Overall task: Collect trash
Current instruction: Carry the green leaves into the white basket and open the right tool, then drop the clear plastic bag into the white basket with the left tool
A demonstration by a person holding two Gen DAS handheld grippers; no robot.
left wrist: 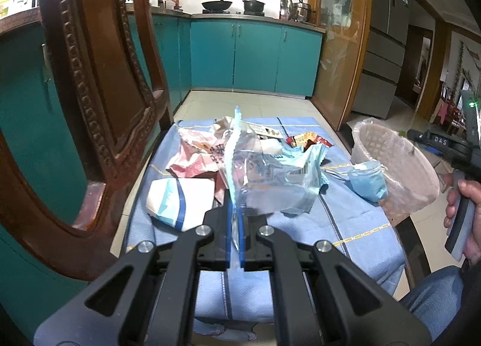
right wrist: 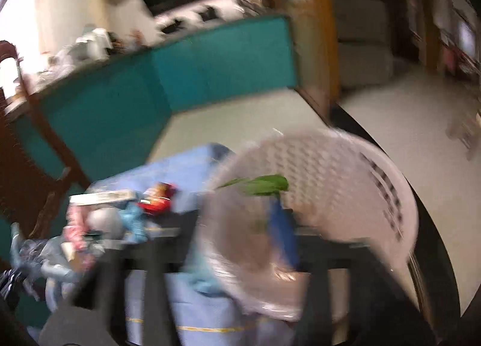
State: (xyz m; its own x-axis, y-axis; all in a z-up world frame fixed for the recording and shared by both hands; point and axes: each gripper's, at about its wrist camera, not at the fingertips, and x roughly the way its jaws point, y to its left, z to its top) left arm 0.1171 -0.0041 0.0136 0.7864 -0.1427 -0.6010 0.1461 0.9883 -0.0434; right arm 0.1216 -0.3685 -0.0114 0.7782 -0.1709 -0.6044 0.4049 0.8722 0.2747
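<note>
Left wrist view: left tongs (left wrist: 235, 219) clamped on clear blue-edged plastic bag (left wrist: 258, 171), above wrapper pile on blue-cloth counter (left wrist: 345, 225). Right tongs (right wrist: 240, 243) blurred, apparently spread around lined white mesh bin (right wrist: 330, 171); grip unclear. Next: carry bag over bin, release.

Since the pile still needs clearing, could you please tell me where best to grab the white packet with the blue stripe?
Grip the white packet by its near edge, which overhangs the blue cloth slightly. Come in low from the near left side: it lies flat, and wrappers cover its far corner.
</note>
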